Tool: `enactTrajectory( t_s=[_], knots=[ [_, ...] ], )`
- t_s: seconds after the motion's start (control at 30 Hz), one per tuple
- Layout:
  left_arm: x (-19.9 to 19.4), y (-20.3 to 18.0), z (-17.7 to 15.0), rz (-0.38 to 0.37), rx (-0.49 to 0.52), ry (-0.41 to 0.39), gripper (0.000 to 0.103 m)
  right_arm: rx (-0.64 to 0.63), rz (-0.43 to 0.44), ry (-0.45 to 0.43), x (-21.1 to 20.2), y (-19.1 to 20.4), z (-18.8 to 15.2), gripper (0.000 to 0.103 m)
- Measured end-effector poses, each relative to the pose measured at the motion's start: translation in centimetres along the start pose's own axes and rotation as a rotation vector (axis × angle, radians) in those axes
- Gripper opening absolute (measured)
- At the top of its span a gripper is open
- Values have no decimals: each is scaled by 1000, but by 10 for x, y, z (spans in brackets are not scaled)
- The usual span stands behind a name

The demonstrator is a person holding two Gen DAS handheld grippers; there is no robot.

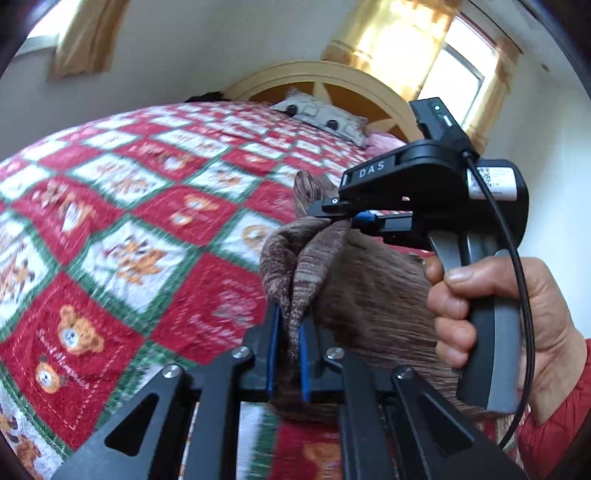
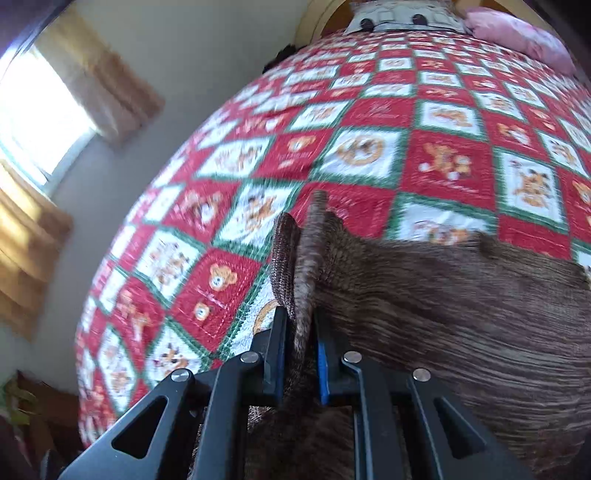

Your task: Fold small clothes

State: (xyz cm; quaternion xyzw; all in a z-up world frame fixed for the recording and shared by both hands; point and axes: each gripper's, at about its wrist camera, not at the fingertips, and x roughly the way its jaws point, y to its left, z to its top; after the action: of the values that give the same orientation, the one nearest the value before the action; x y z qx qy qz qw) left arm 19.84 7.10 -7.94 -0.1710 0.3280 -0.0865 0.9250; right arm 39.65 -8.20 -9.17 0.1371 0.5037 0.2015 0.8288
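A brown knitted garment hangs between both grippers above the bed. My left gripper is shut on a bunched edge of it. My right gripper is shut on another edge of the same garment, which spreads to the right. In the left wrist view the right gripper shows from the side, held by a hand, pinching the fabric just above and right of my left fingers. The two grips are close together.
A bed with a red, white and green teddy-bear quilt lies beneath, and shows in the right wrist view. A patterned pillow and a pink pillow lie by the yellow headboard. Curtained windows flank the bed.
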Motion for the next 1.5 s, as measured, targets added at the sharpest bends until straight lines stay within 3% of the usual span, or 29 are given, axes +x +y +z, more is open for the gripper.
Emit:
enactTrajectory(
  t_s=[0.27,0.67,0.93,1.07,1.3,1.5],
  knots=[
    [-5,-79,-4,-104,192,-15,10,23,-4,-45,-57,-48,5,13],
    [6,-190,-39,-257,413,32,9,-83,-133,-121,-142,-121,-10,9],
    [6,-245,-66,-349,506,61,9,-121,-214,-165,-192,-168,-32,8],
    [11,-263,-82,-364,550,97,9,-71,-230,-164,-198,-197,-48,9],
    [34,-274,-106,-292,612,199,10,39,-215,-112,-165,-246,-78,9],
    [31,-269,-101,-317,602,219,13,138,-162,-177,-165,-266,-98,12]
  ],
)
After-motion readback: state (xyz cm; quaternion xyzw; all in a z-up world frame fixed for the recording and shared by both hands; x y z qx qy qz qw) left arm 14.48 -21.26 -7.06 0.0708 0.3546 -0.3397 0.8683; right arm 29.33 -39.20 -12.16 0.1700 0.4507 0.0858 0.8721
